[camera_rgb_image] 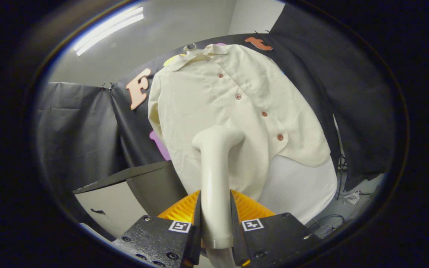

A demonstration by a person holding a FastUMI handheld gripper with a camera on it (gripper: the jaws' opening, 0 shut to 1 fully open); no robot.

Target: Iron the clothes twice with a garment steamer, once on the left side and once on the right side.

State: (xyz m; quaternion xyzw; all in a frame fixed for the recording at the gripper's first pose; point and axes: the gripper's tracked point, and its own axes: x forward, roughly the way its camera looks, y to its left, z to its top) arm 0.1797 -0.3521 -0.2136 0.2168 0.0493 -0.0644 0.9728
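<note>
A cream button-up shirt hangs on a hanger against the booth's black wall, over a white board that shows below its hem. My gripper is shut on the handle of a cream garment steamer. The handle runs up between both fingers. The steamer's head is bent toward the shirt and lies over its lower middle, just left of the row of brown buttons. I cannot tell whether the head touches the fabric.
A dark-topped cabinet with a pale front stands low on the left of the shirt. Cables and a power strip lie on the floor to the right, beside a thin stand leg.
</note>
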